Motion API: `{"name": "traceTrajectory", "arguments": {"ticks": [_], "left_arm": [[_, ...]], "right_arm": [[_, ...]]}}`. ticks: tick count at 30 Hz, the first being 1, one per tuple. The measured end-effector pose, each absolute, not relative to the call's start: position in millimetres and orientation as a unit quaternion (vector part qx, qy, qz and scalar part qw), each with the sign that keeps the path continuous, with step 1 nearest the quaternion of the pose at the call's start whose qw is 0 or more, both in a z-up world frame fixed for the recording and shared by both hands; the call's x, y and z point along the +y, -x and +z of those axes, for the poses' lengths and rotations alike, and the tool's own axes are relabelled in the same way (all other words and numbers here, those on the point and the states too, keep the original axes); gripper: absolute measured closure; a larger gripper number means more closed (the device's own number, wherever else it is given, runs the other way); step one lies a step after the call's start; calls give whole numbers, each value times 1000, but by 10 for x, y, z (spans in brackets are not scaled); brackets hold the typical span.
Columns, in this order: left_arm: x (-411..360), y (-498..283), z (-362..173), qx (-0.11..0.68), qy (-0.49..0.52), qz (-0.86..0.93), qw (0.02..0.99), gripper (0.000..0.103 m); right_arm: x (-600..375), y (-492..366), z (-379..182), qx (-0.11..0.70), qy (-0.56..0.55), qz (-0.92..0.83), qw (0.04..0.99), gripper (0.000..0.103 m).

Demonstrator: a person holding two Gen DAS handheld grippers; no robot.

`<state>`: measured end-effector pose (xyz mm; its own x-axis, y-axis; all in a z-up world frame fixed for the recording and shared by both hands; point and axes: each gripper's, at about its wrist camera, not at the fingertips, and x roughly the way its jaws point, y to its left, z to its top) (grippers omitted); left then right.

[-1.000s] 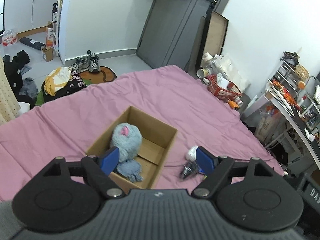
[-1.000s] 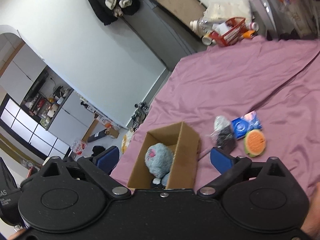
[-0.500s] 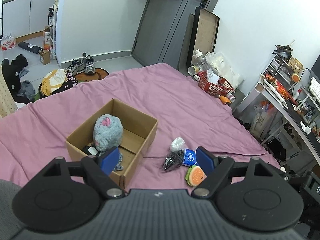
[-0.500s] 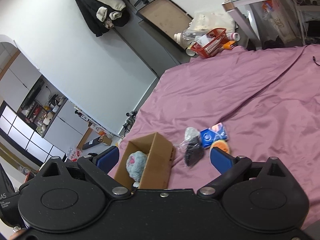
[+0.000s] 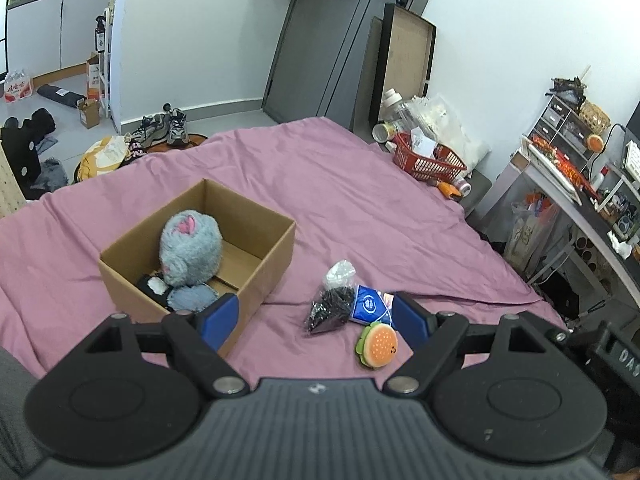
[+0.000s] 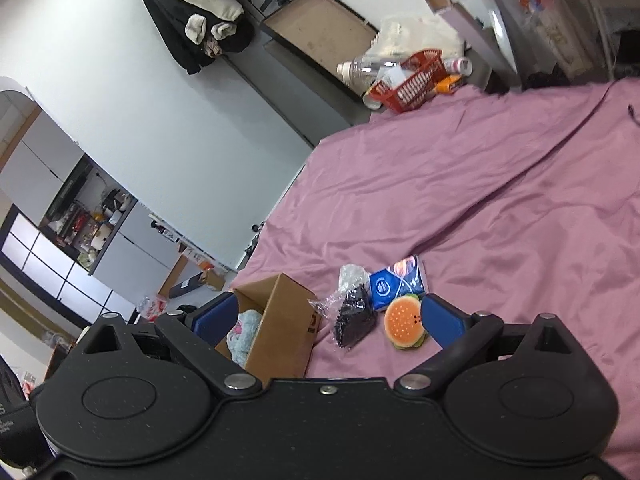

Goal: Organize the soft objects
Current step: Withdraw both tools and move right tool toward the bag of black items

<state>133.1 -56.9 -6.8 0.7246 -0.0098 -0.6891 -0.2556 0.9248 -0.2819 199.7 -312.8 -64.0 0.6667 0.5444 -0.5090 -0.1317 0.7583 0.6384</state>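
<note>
A bed with a pink sheet (image 5: pixel 340 184) fills a cluttered room; a red basket (image 5: pixel 428 158) sits at its far edge. The cardboard box (image 5: pixel 276 256) holds a fluffy grey plush (image 5: pixel 190 250). Just beside it lie a clear bag (image 5: pixel 332 304), blue tissue pack (image 5: pixel 368 306) and burger toy (image 5: pixel 378 346); the bag's dark contents are unclear. Left gripper (image 5: pixel 316 318) and right gripper (image 6: pixel 326 316) fingers stand apart, empty.

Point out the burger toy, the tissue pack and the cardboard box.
burger toy (image 5: pixel 379 345), left wrist view, on its orange bun top.
tissue pack (image 5: pixel 367 305), left wrist view, on its blue face.
cardboard box (image 5: pixel 272 258), left wrist view, on its right outer wall.
</note>
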Motion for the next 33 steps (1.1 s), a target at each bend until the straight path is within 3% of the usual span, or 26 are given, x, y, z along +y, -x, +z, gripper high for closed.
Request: {"name": "traceTrajectory", "arguments": {"ticks": [11,19,33], "left_arm": [[-659,-1725,-276,374,173,75,908,21],[-714,-2003,-440,380,172,78,906,21],[-836,-2393,-1039,415,191,48,888,24]], "right_arm": [[-3035,-2211,-999,391,-269,185,861,6],[-2966,-2481,-1207,423,-256,189,849,18],[-2814,-2872,-1647,503,-247,176,809,29]]}}
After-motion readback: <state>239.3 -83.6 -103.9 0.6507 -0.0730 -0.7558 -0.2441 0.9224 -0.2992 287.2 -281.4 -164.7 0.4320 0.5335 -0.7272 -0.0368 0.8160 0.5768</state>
